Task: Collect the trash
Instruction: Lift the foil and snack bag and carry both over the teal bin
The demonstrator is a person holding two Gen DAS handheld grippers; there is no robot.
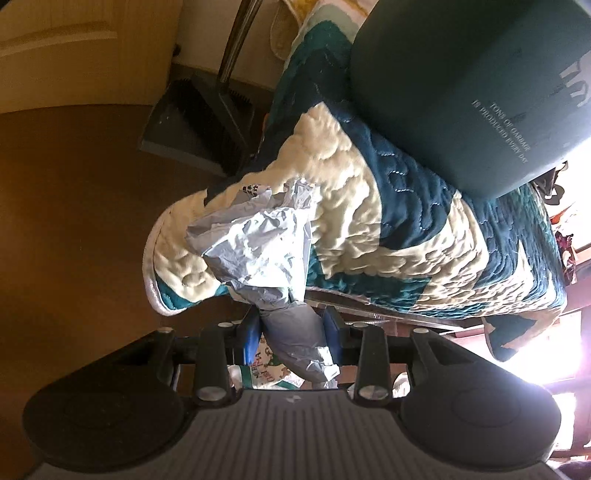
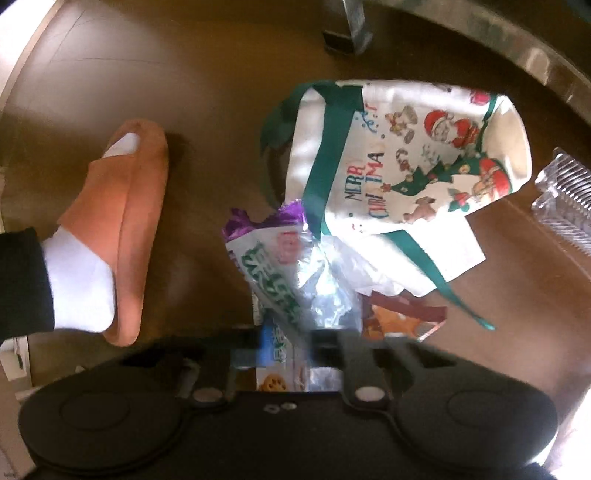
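Note:
In the left wrist view my left gripper [image 1: 292, 331] is shut on a crumpled white-grey plastic wrapper [image 1: 258, 243], held up in front of a quilted teal and cream blanket [image 1: 388, 229]. In the right wrist view my right gripper [image 2: 286, 345] is shut on a crinkly snack wrapper with green print and purple foil [image 2: 280, 273], held over the brown floor. A cream Christmas tote bag with green straps [image 2: 406, 158] lies on the floor just beyond the wrapper; a corner of it shows in the left wrist view [image 1: 266, 373].
A dark green bin with white lettering [image 1: 480, 81] stands on the blanket at upper right. A black dustpan with handle [image 1: 199, 122] leans by the wall. A foot in an orange slipper [image 2: 122, 221] stands left. Clear ribbed plastic [image 2: 565, 192] lies right. A metal furniture leg [image 2: 351, 29] stands behind.

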